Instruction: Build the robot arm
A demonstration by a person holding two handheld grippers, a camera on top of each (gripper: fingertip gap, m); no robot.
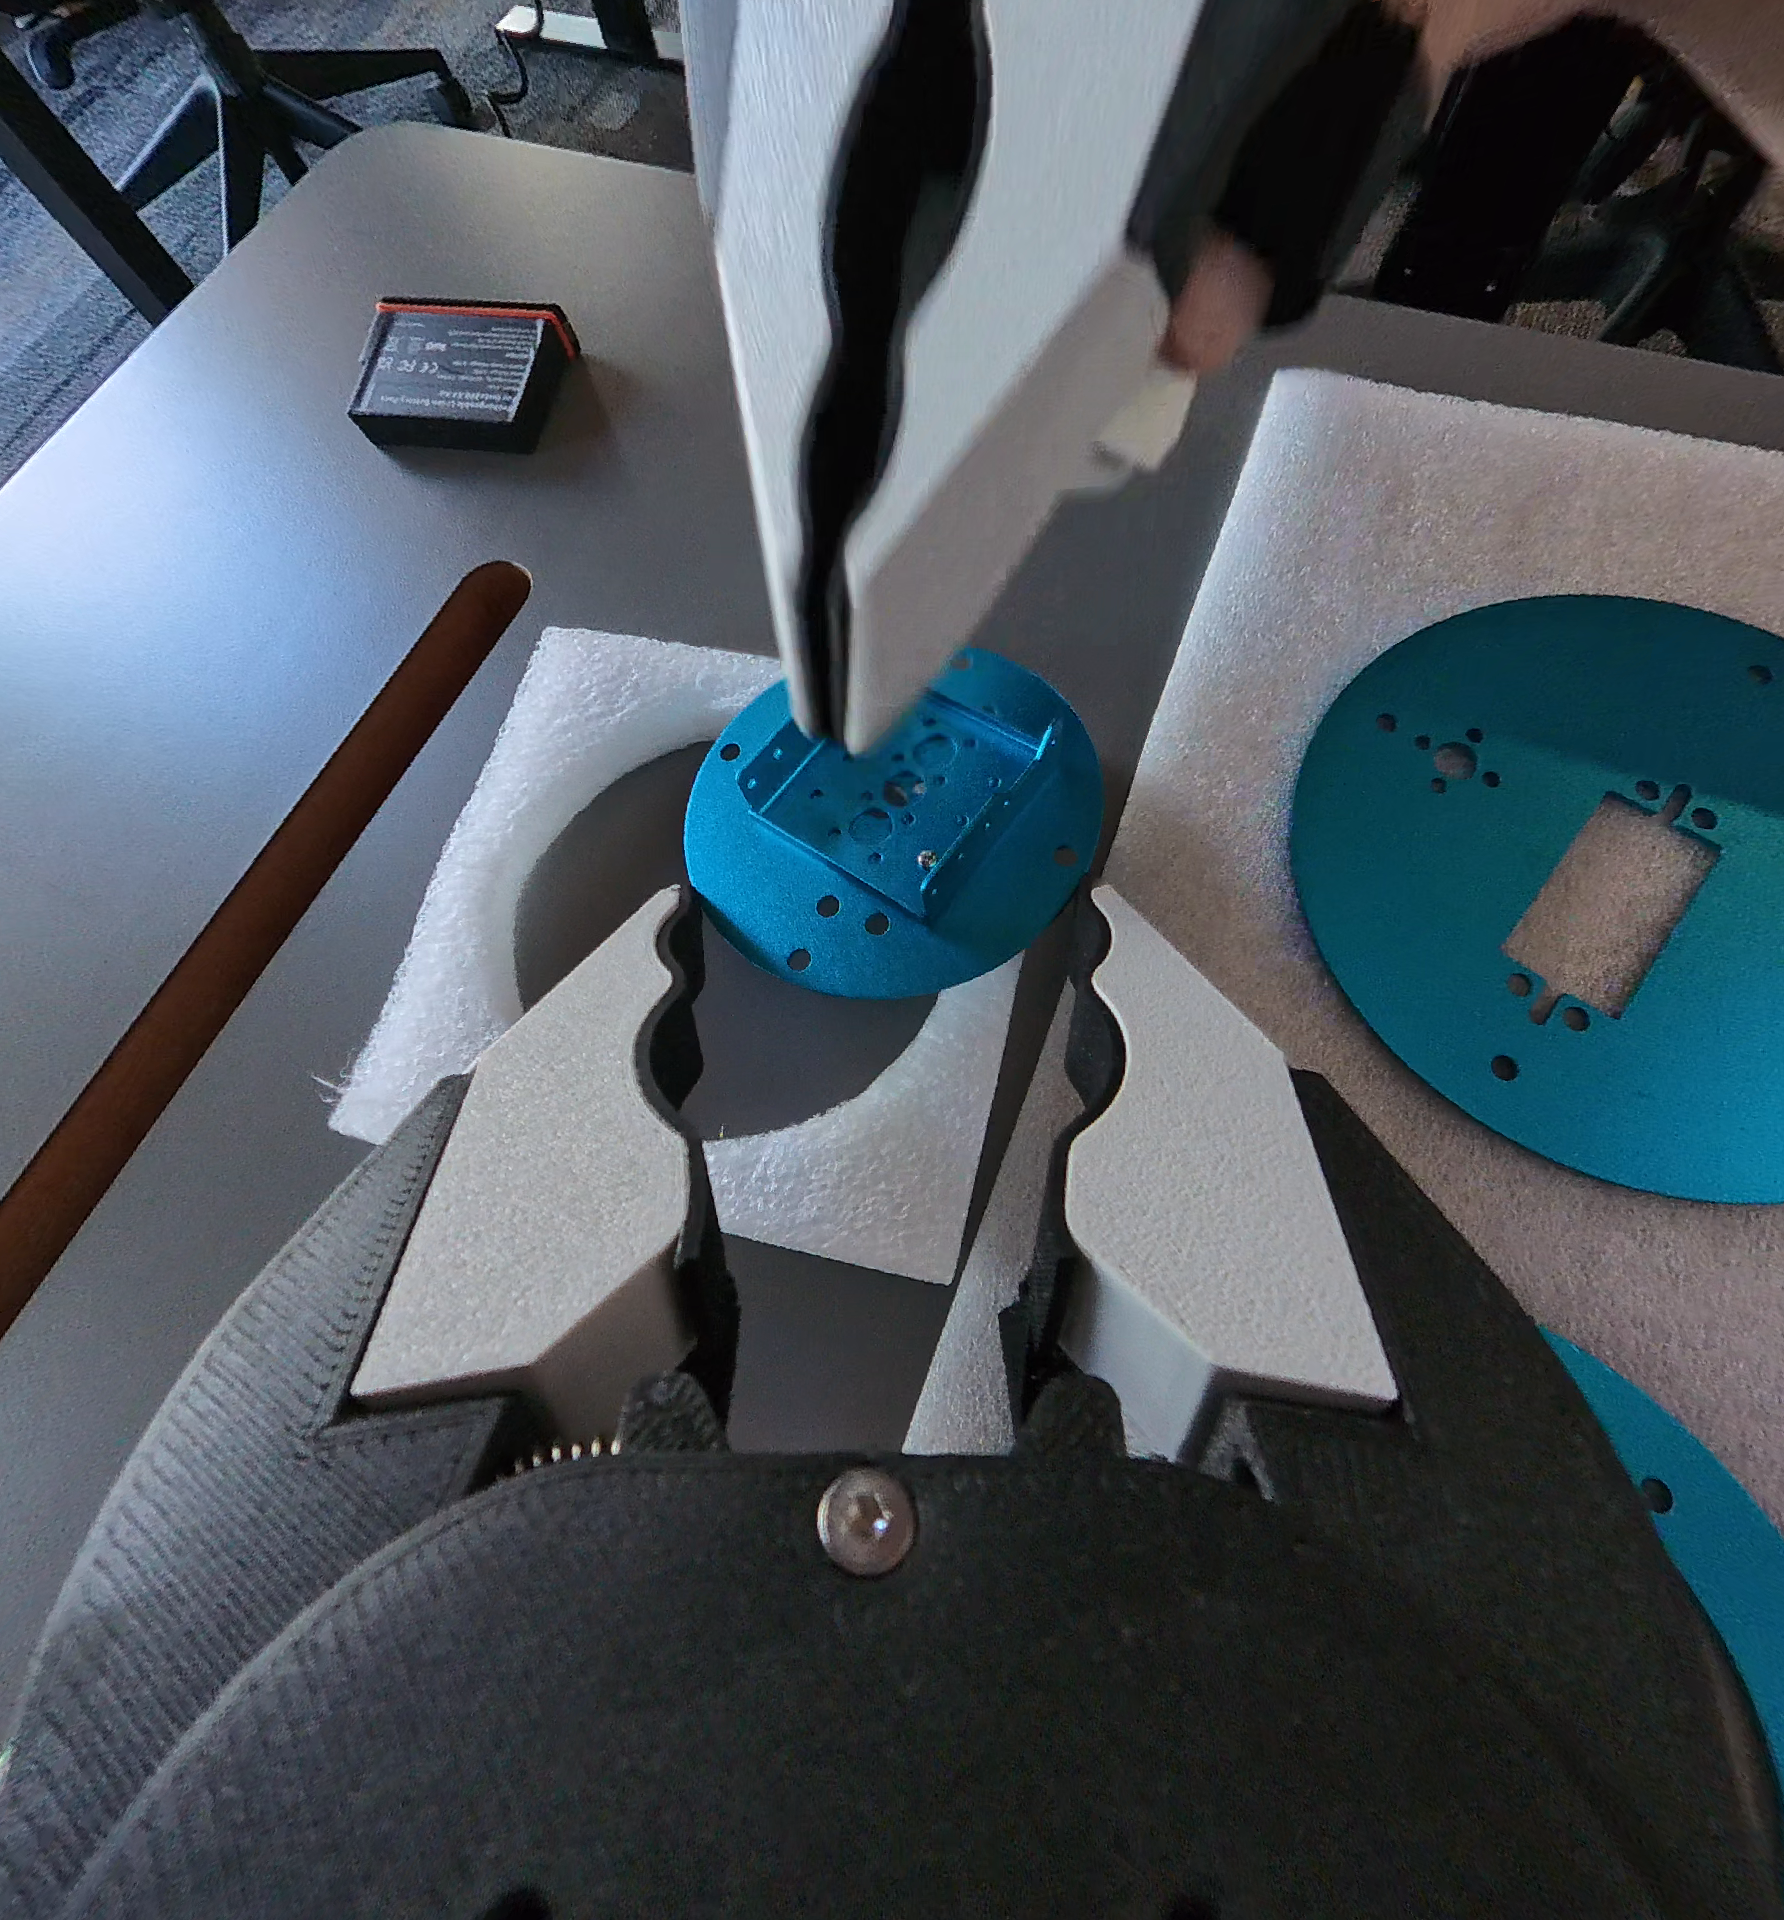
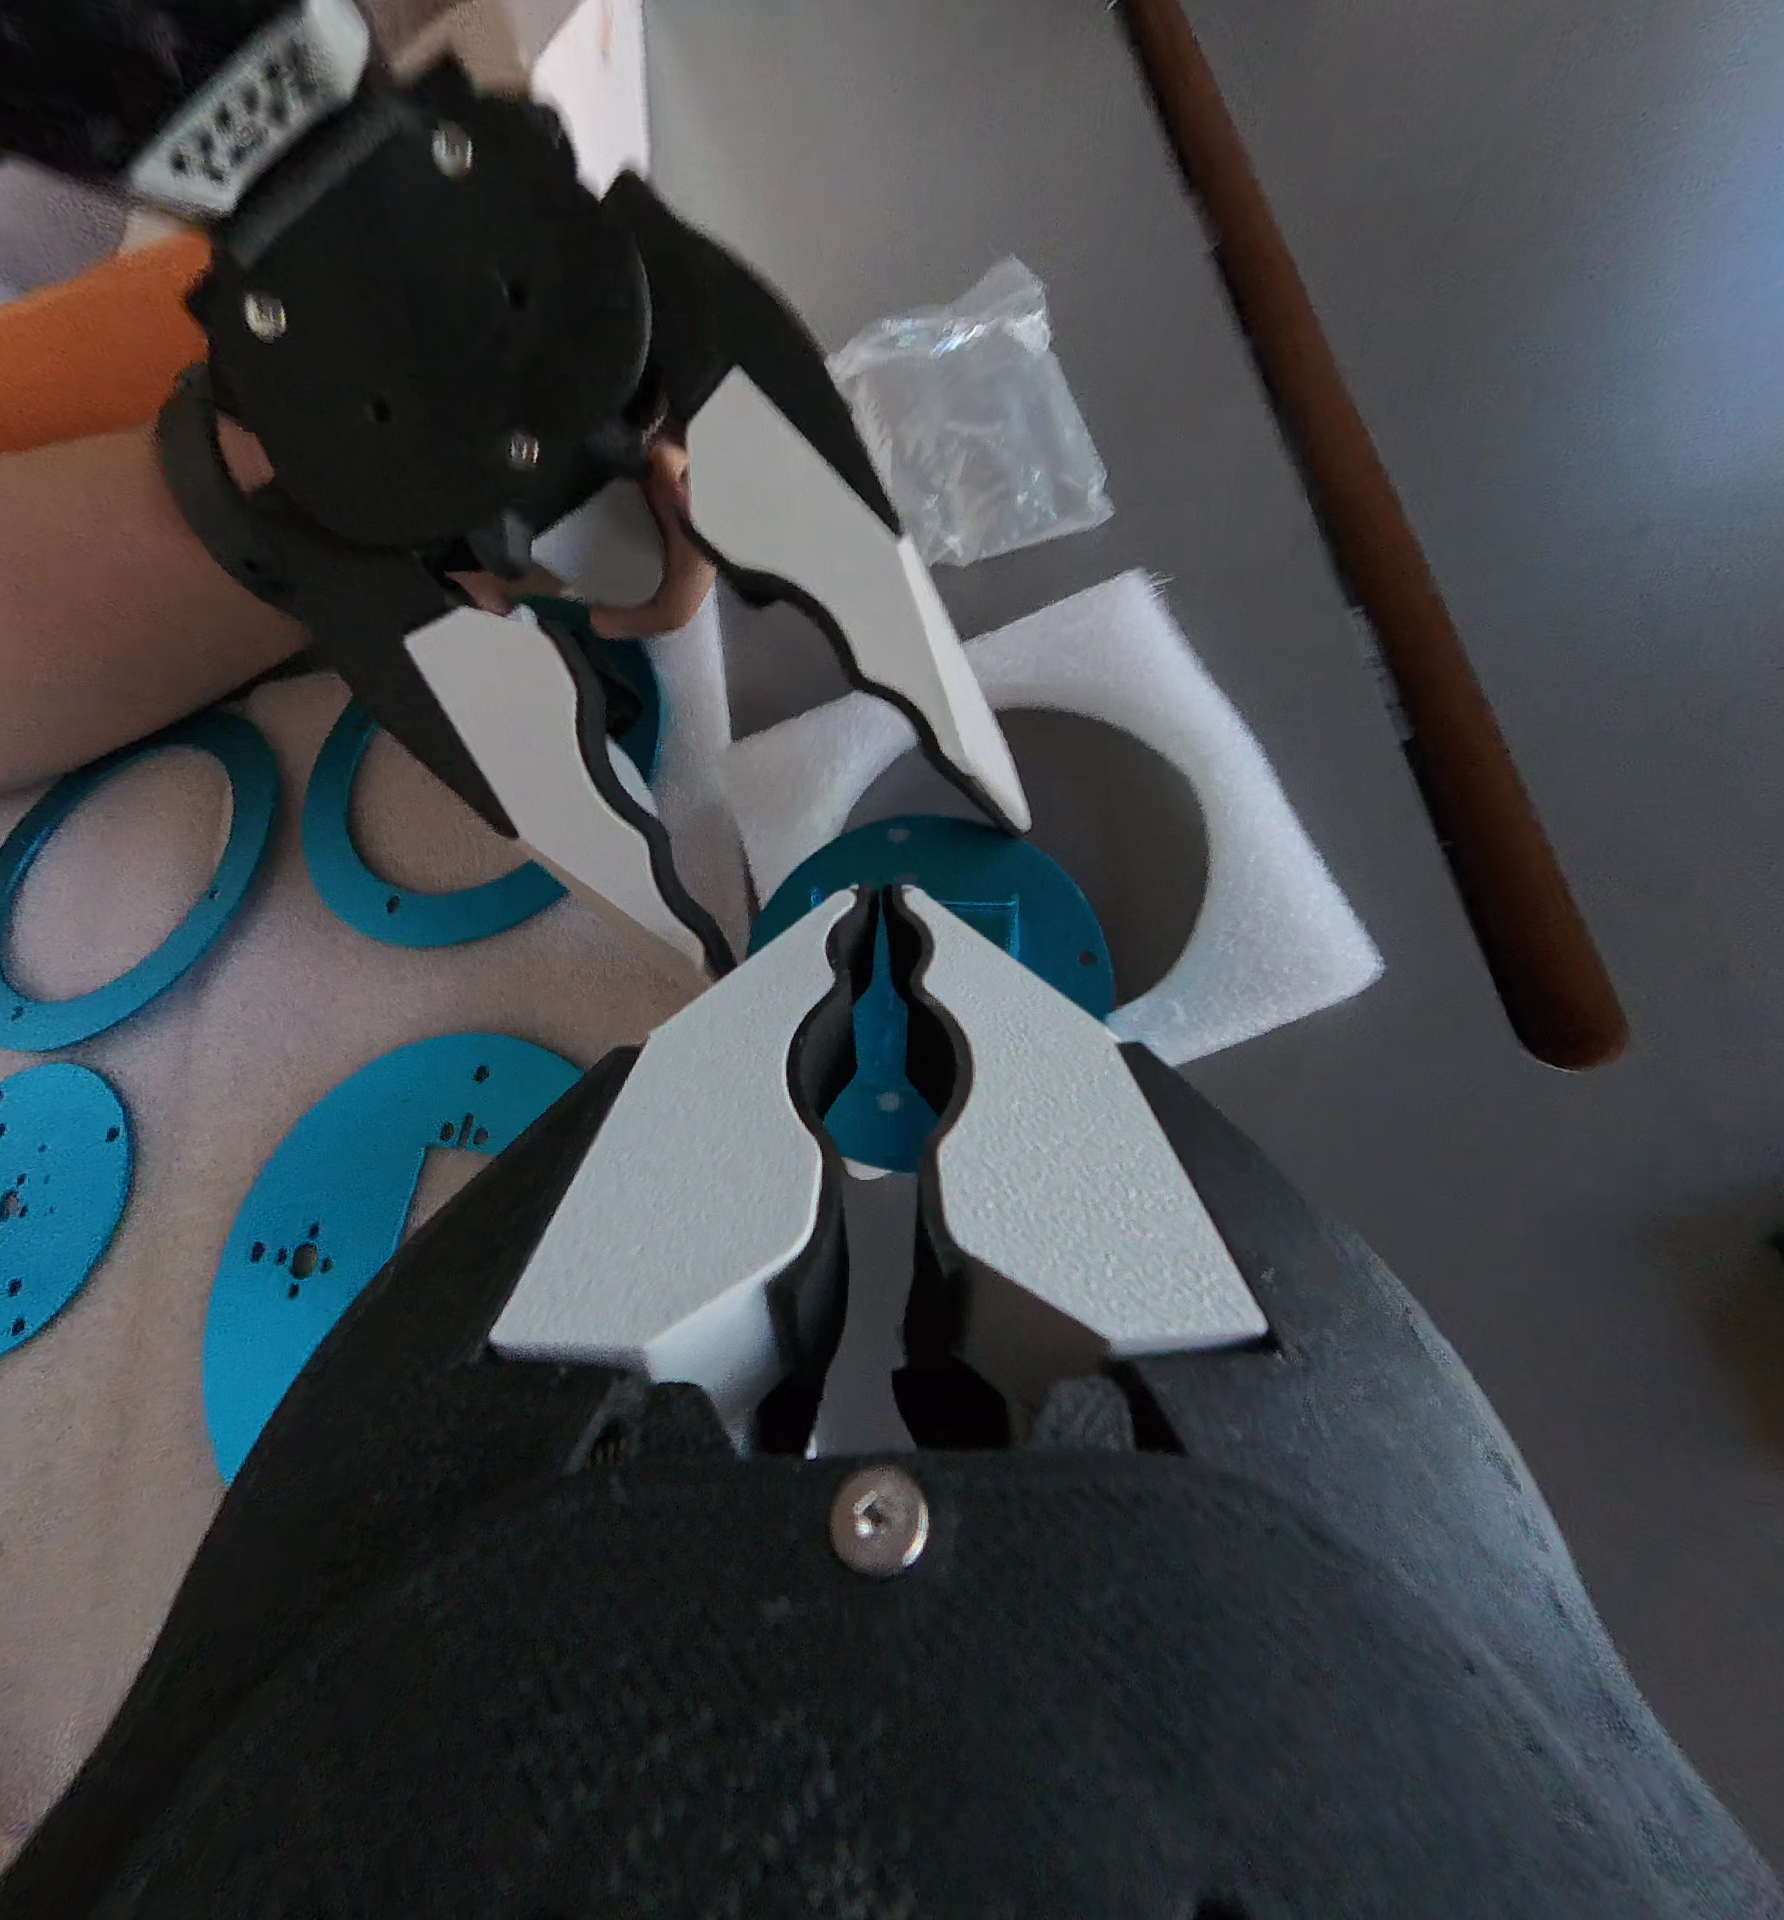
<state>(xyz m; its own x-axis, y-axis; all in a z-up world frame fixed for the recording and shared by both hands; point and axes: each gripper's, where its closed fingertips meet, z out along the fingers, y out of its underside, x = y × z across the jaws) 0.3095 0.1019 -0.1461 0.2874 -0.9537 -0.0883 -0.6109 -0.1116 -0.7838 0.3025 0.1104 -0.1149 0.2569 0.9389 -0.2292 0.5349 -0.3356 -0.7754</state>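
Observation:
A small blue round plate (image 1: 815, 914) with a U-shaped blue bracket (image 1: 971, 821) screwed on top hangs tilted over the right edge of the round hole in a white foam square (image 1: 597, 748). My right gripper (image 2: 872, 896) is shut on one upright wall of the bracket and comes down from above in the left wrist view (image 1: 834, 736). My left gripper (image 1: 886, 912) is open and empty. Its fingertips straddle the near edge of the plate without touching it. The plate also shows in the right wrist view (image 2: 1059, 935), mostly hidden behind my right fingers.
A large foam sheet (image 1: 1387, 520) to the right carries a big blue plate with a rectangular cutout (image 1: 1470, 935), two blue rings (image 2: 119, 883), and a small drilled disc (image 2: 26, 1210). A black battery pack (image 1: 462, 369), a clear bag of hardware (image 2: 971, 416) and a brown slot (image 1: 223, 935) lie on the grey table (image 1: 192, 623). Only a small space, under 4 cm, lies between the two pairs of fingers.

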